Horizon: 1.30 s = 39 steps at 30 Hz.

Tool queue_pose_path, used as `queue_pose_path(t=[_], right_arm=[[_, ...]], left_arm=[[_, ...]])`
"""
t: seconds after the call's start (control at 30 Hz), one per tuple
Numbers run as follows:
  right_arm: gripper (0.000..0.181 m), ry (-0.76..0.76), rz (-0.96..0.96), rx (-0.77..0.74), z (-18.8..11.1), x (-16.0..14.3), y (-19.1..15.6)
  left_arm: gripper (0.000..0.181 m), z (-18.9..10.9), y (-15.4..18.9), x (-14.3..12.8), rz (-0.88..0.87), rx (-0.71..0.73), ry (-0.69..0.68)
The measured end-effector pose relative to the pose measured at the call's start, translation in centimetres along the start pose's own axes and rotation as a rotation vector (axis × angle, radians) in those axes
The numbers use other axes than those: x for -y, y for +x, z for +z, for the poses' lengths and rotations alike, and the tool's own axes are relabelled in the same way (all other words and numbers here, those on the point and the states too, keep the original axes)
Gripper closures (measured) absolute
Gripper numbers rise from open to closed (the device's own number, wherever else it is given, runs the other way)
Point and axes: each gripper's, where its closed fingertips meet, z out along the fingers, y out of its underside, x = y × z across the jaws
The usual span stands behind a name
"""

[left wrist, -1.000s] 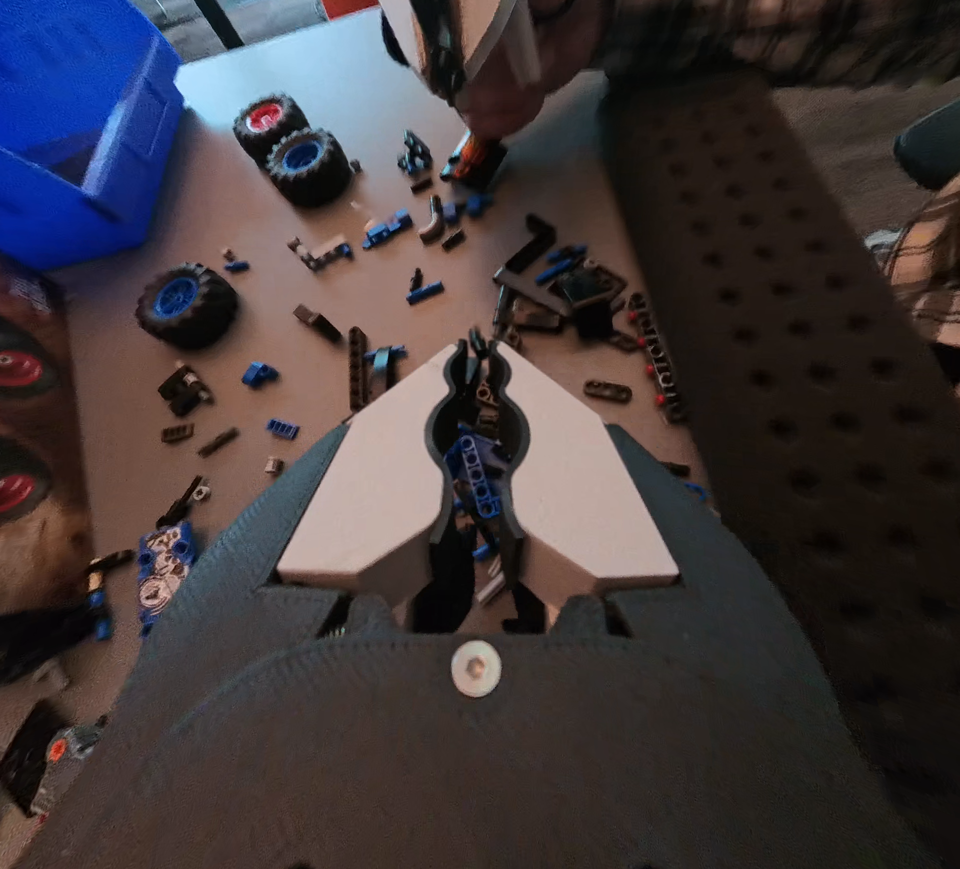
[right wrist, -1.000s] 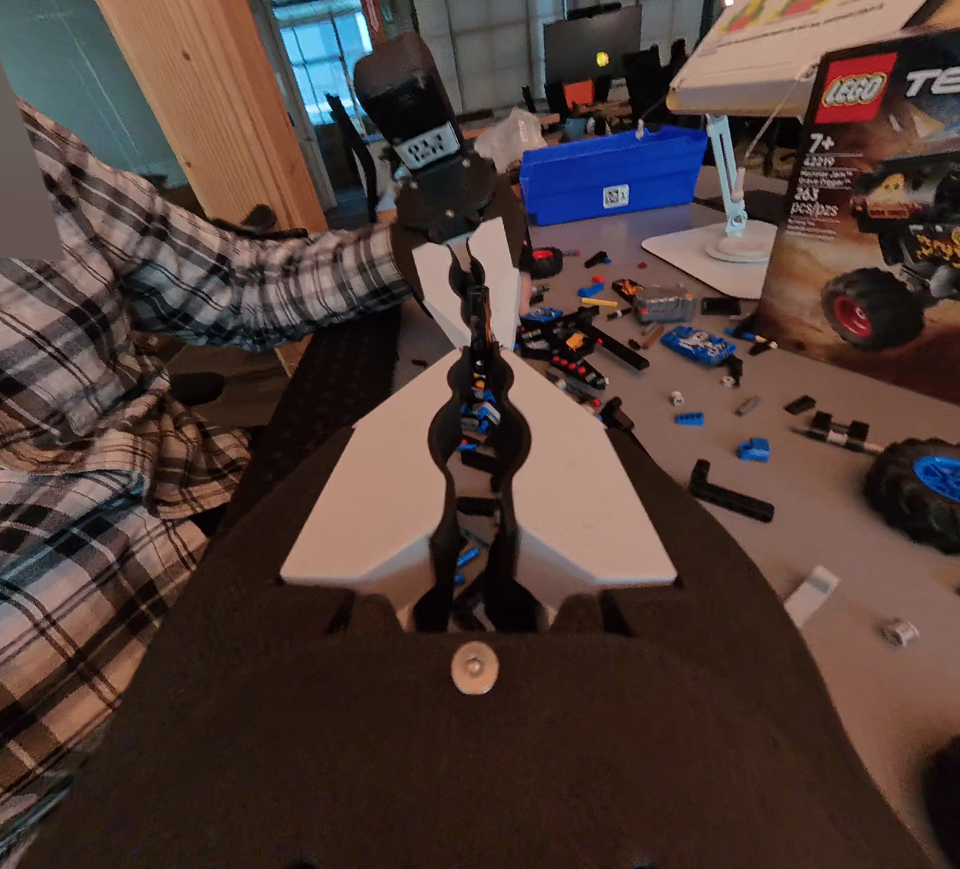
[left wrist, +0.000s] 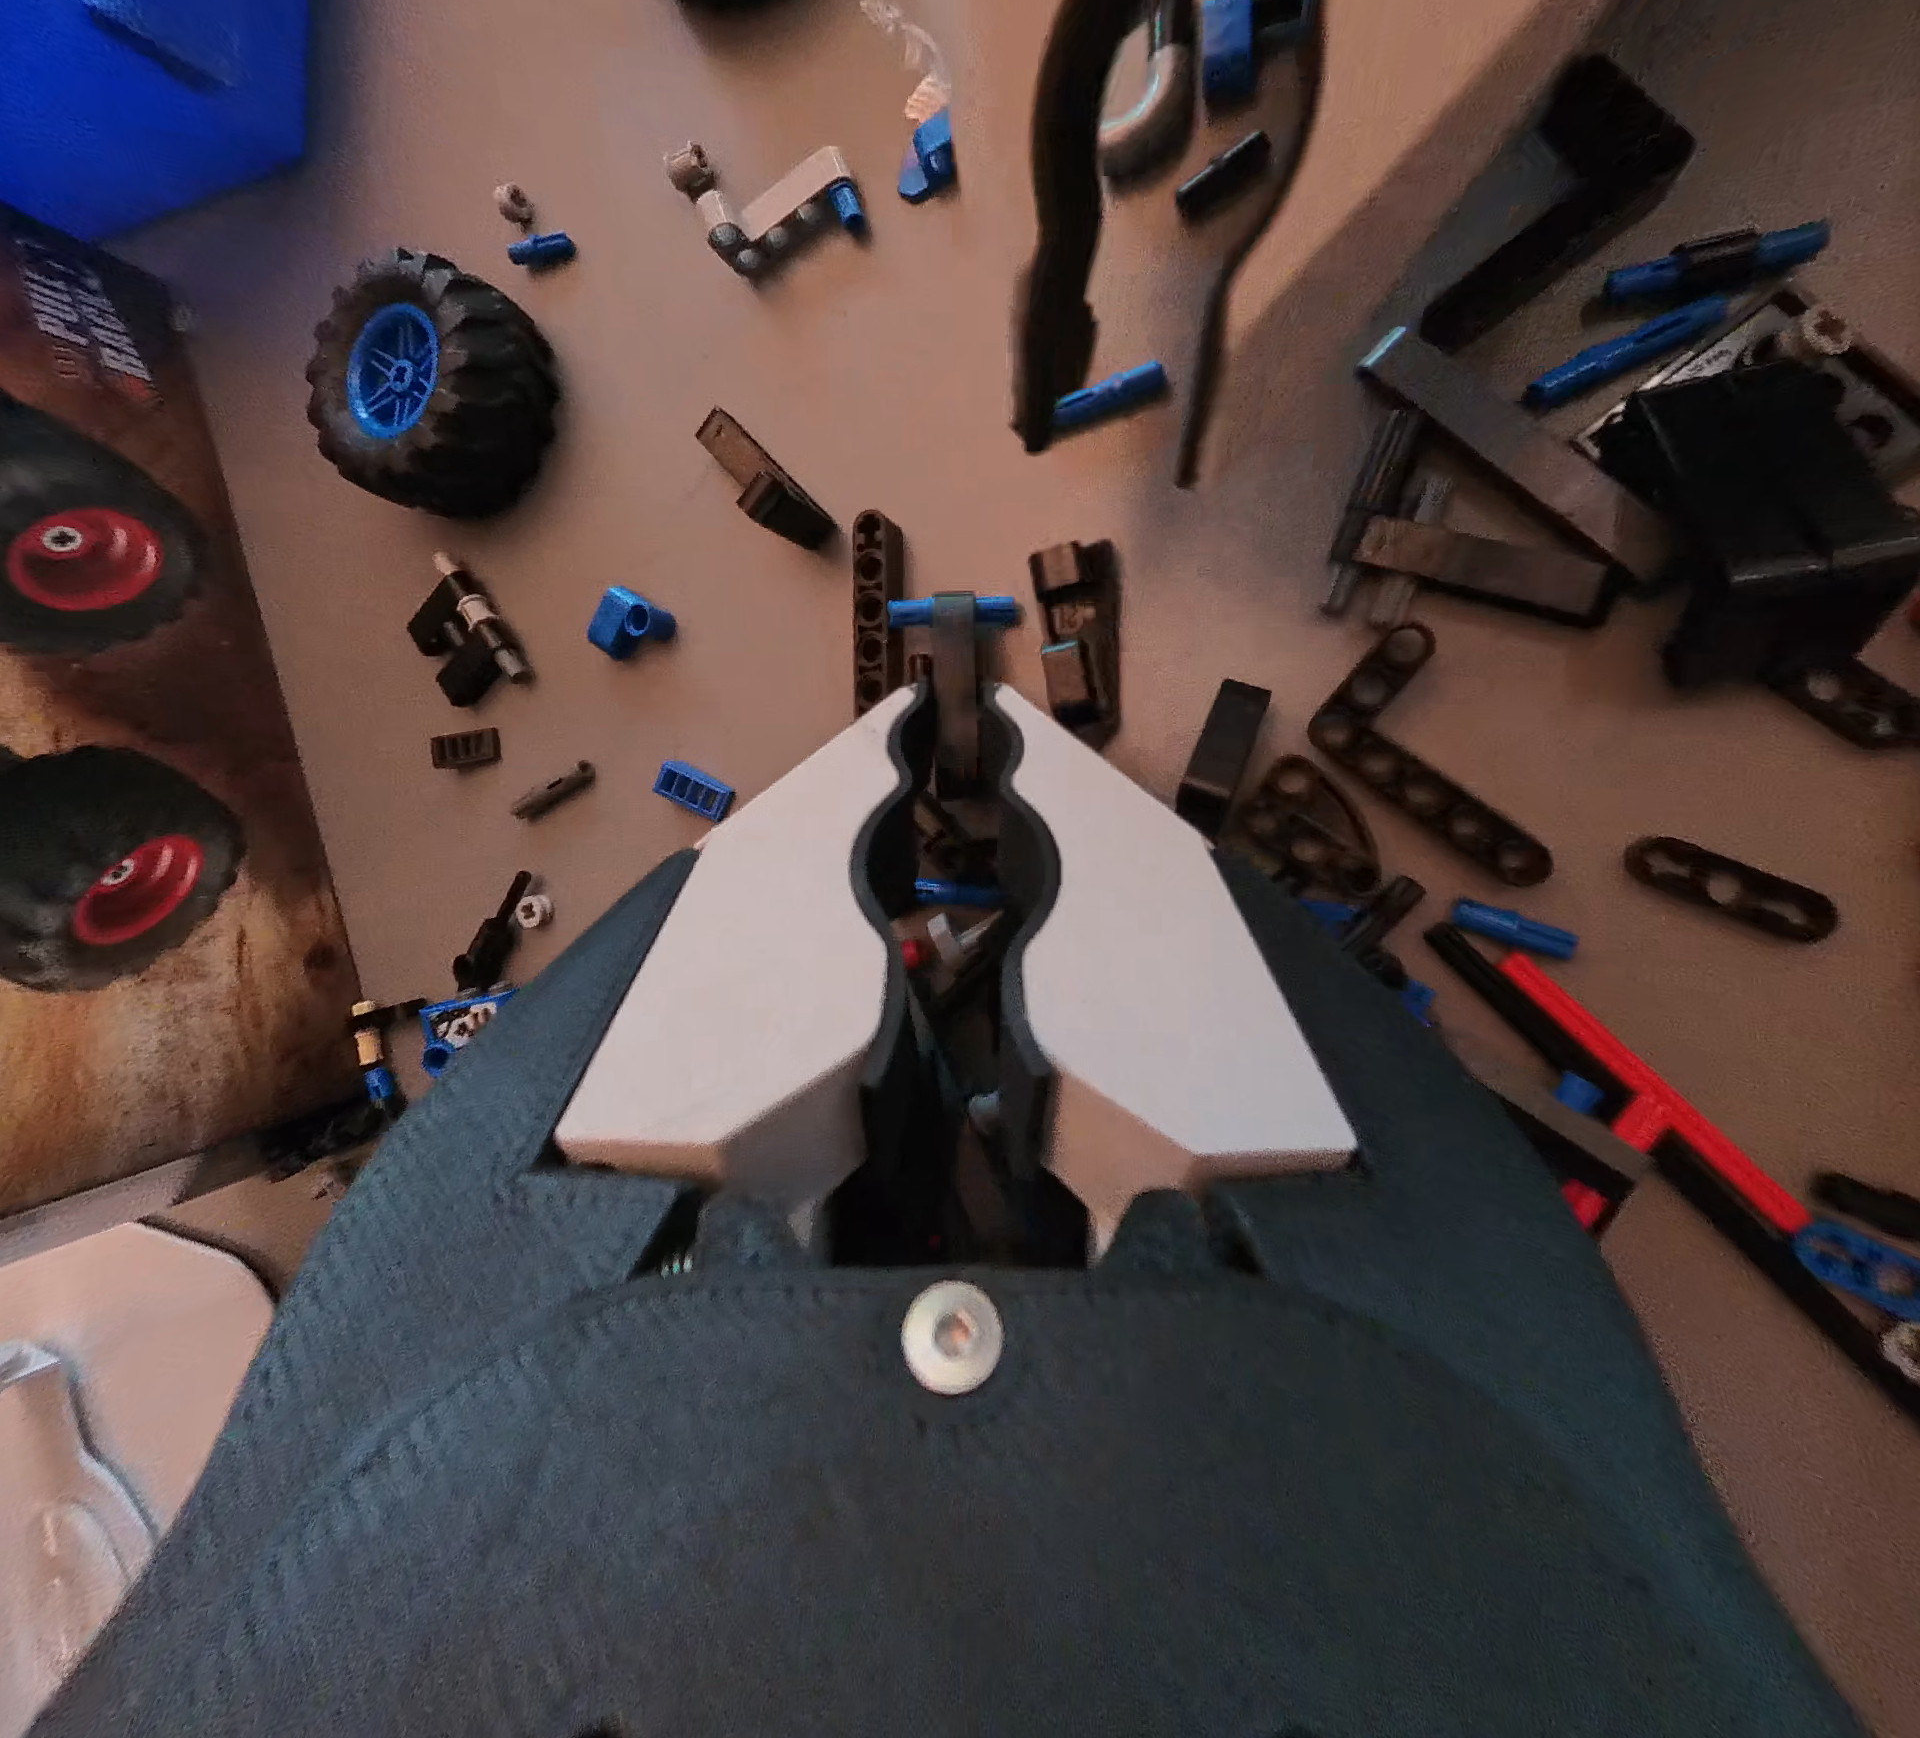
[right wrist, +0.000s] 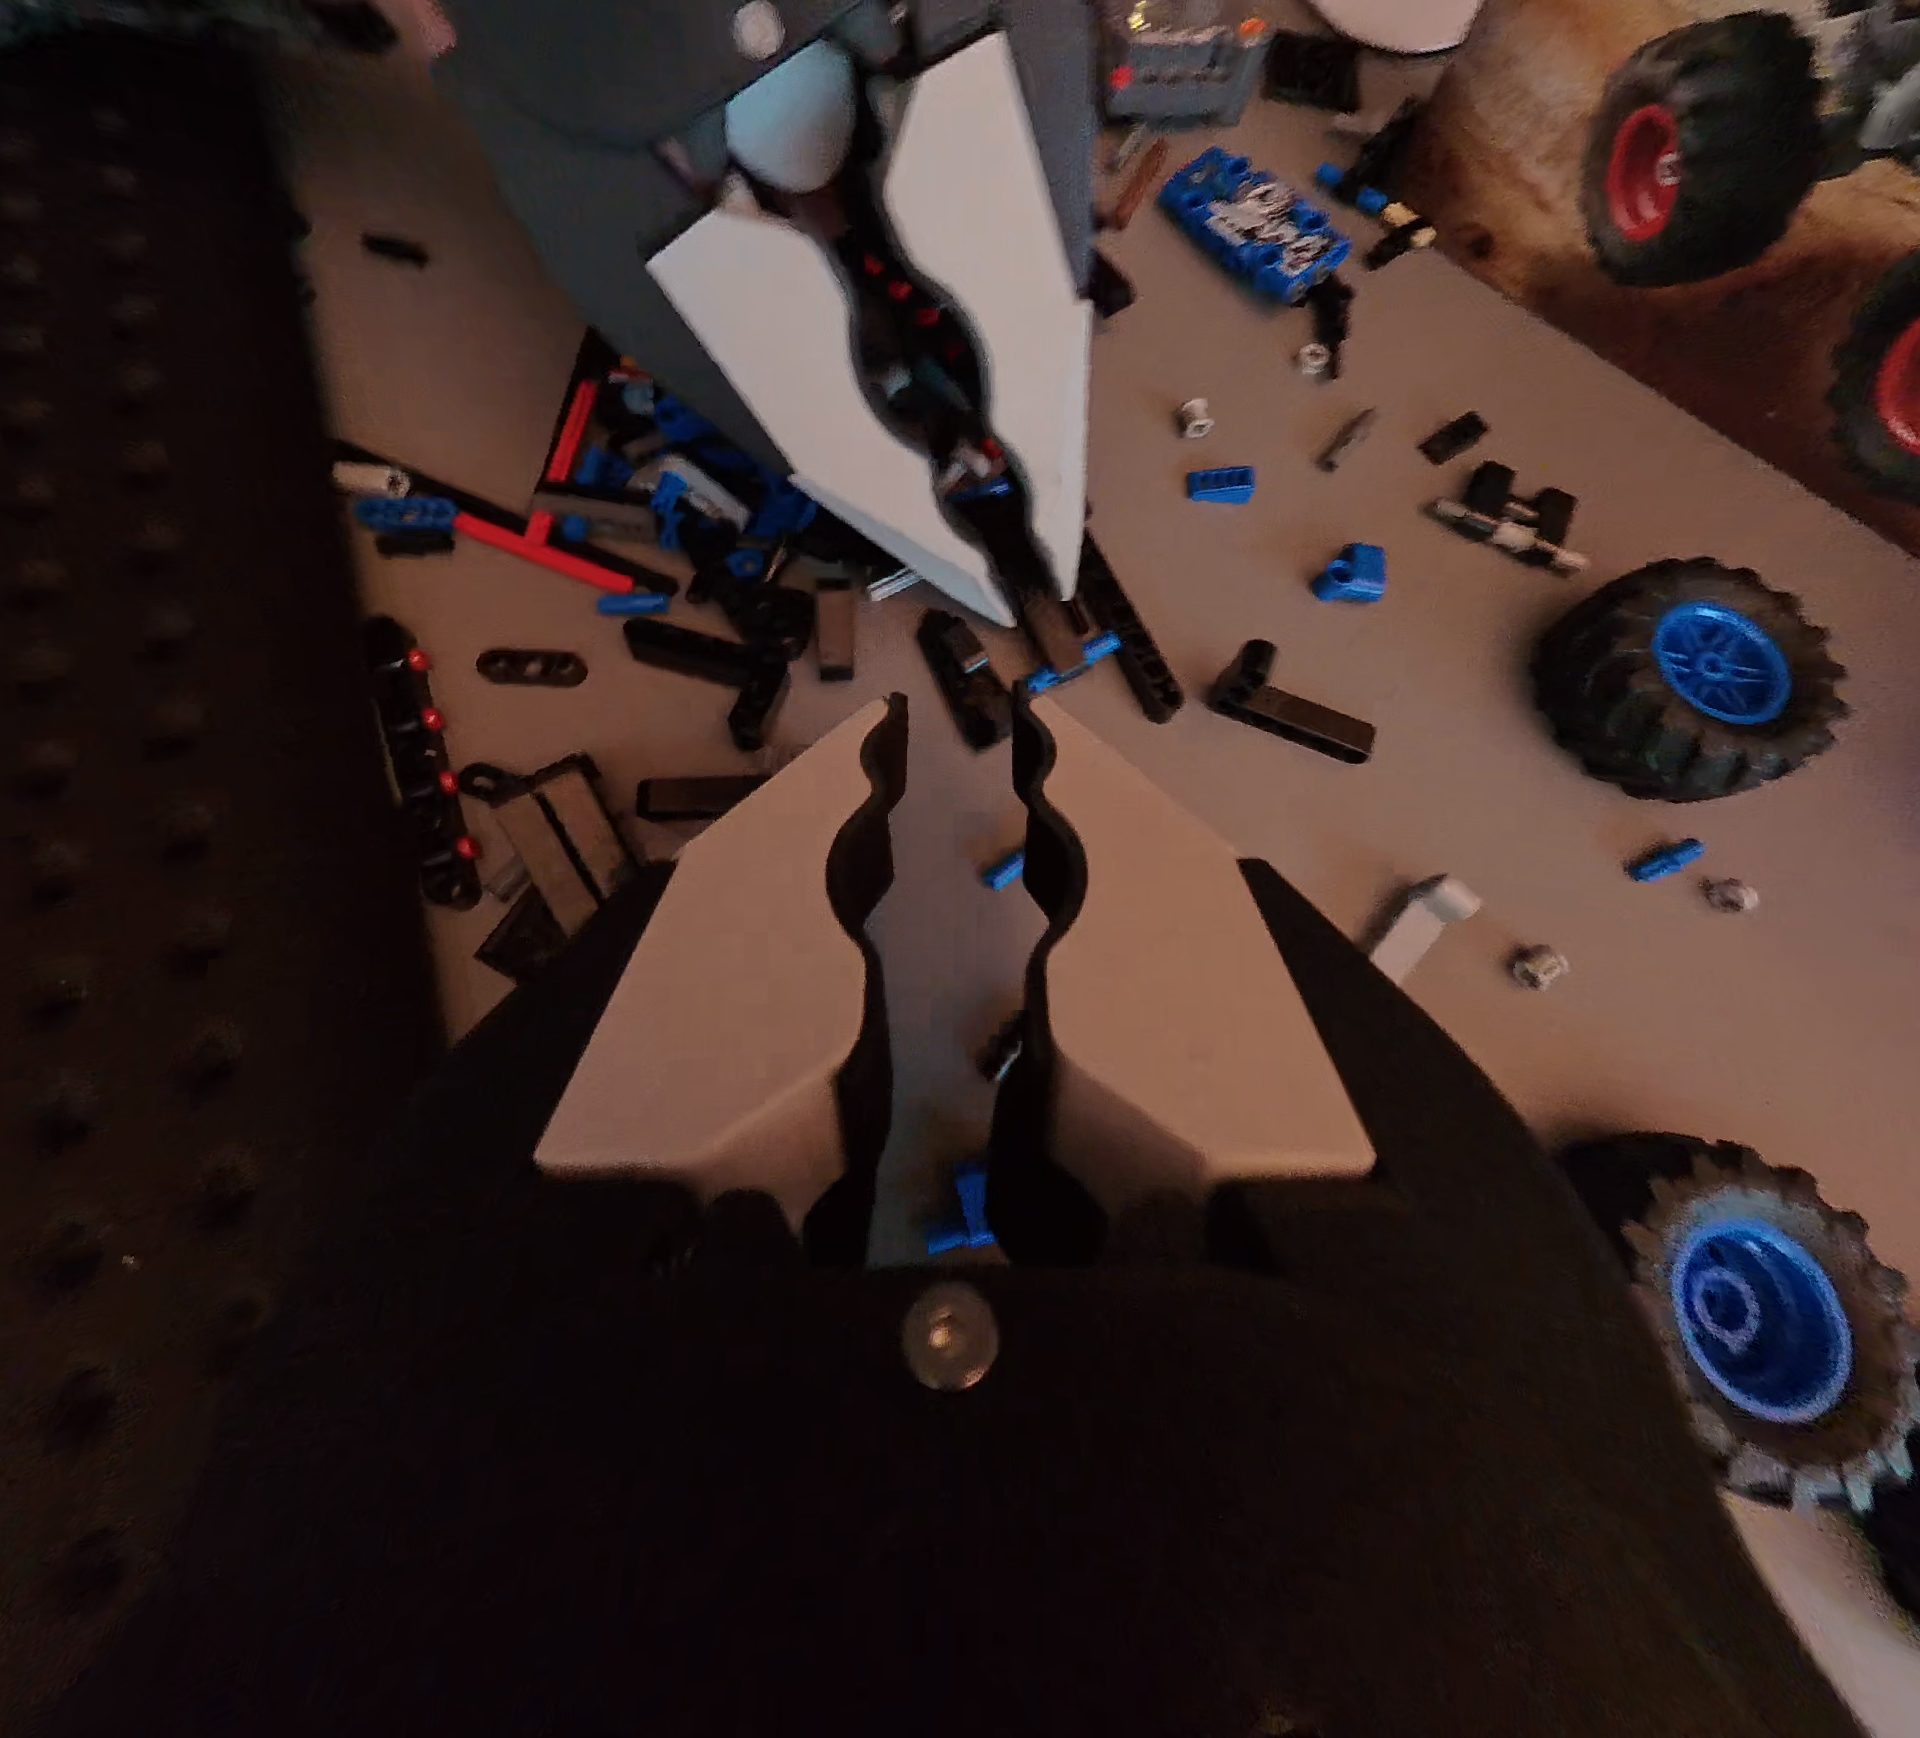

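My left claw [left wrist: 951, 691], at frame centre, is closed on a dark grey connector piece [left wrist: 954, 639] with a blue pin [left wrist: 951, 612] through its tip, lifted above the table [left wrist: 623, 78]. My right claw [right wrist: 954, 701] gapes empty just before it, near loose black beams and blue-hubbed wheels [right wrist: 1688, 680].

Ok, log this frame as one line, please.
left hand-held gripper: shut on black piece with blue pin | right hand-held gripper: open, empty, over table | nearest: blue-hubbed wheel
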Motion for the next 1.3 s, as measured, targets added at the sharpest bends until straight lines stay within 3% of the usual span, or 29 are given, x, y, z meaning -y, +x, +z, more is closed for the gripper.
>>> queue_pose_path(t=[0.33, 0.37, 0.47, 1.03, 1.2, 1.3], right_arm=[[0.169, 0.091, 0.059, -0.144, -0.6, 1.3, 2.2], [0.162, 0.12, 0.048, -0.174, -1.1, 1.7, 2.6], [0.163, 0.155, -0.03, -0.184, -1.8, 2.5, 2.4], [0.177, 0.142, -0.336, -0.256, -2.8, 3.2, 1.1], [0.181, 0.095, -0.364, -0.25, -2.2, 2.6, 0.9], [0.181, 0.144, -0.323, -0.207, -2.7, 3.0, 0.7]], left_arm=[[0.176, -3.7, -1.6, 5.0, 0.07, 0.209, 0.229], [0.175, -3.7, -1.2, 5.1, 0.075, 0.186, 0.23], [0.176, -3.9, -0.8, 5.5, 0.06, 0.159, 0.258], [0.176, -5.9, 0.7, 7.0, 0.154, 0.105, 0.385], [0.176, -6.0, 1.2, 7.0, 0.202, 0.112, 0.371], [0.175, -6.5, 0.7, 7.0, 0.217, 0.138, 0.385]])
